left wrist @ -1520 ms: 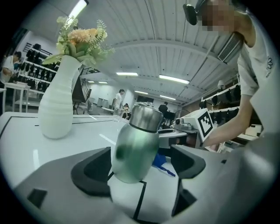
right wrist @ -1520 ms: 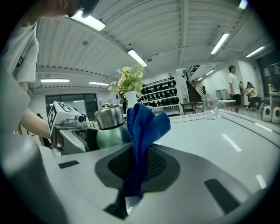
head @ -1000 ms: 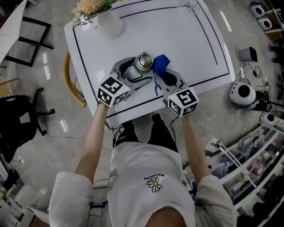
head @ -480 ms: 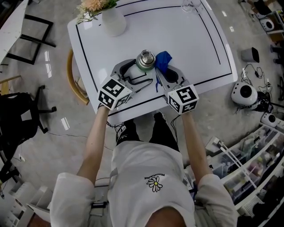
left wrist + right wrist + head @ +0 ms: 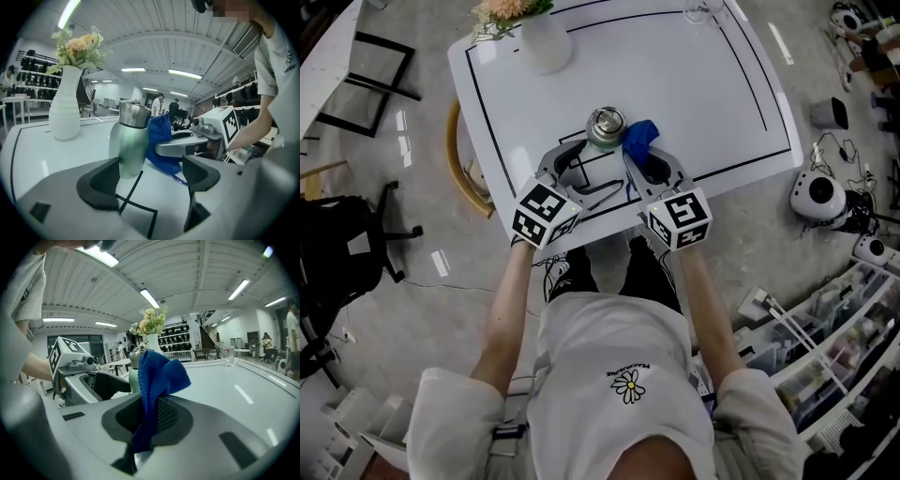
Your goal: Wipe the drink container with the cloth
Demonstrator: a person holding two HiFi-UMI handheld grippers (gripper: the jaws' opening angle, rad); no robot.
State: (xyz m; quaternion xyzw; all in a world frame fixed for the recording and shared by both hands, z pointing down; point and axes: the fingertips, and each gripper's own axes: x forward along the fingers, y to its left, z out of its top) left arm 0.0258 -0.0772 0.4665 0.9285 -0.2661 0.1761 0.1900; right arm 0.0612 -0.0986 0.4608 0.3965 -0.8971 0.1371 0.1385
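Observation:
A pale green metal bottle [image 5: 606,128] with a steel cap stands upright on the white table [image 5: 694,84]. My left gripper [image 5: 577,157] is open; in the left gripper view the bottle [image 5: 127,139] stands just beyond the left jaw, apart from the pads. My right gripper [image 5: 636,150] is shut on a blue cloth [image 5: 639,137], whose bunched top leans against the bottle's right side. In the right gripper view the cloth [image 5: 154,390] rises between the jaws and hides most of the bottle [image 5: 135,365].
A white vase [image 5: 542,41] of flowers stands at the table's far left corner, a clear glass [image 5: 700,11] at the far edge. A black line [image 5: 731,58] frames the tabletop. A wooden chair [image 5: 457,167] sits left of the table.
Both grippers have drawn back slightly toward me. The left jaws, which stood around the bottle's base, are now short of it. The cloth stays in the right gripper against the bottle.

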